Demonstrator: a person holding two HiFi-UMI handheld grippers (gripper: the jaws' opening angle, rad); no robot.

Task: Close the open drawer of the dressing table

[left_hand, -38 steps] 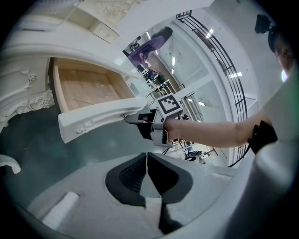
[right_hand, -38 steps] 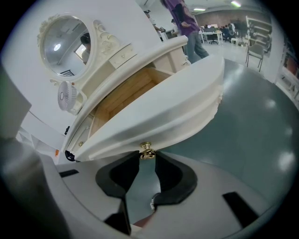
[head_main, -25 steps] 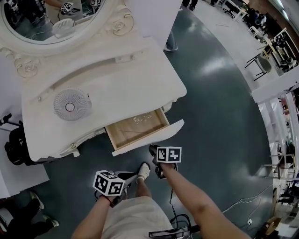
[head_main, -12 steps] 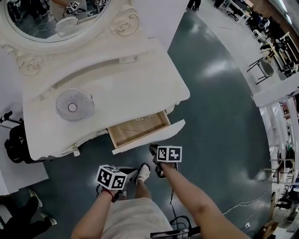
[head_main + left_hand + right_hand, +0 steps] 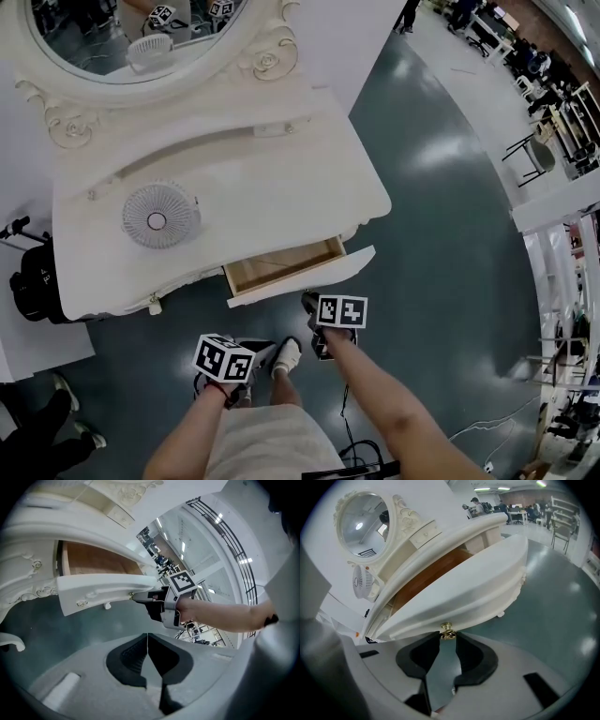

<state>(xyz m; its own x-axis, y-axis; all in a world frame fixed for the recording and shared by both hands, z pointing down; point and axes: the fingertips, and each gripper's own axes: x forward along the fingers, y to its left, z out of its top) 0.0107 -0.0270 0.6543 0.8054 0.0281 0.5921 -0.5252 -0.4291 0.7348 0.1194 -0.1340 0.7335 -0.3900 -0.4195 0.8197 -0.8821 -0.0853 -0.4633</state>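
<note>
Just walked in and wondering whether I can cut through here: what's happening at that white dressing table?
A person holding a claw in each hand is working on the drawer of the dressing table, which stands partly open. The right claw is clamped on the gold knob on the drawer front. The left claw is shut and empty, held off to the side and touching nothing.

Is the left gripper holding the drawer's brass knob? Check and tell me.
No: the left gripper is shut on nothing, short of the drawer front; the right gripper grips the brass knob.
</note>
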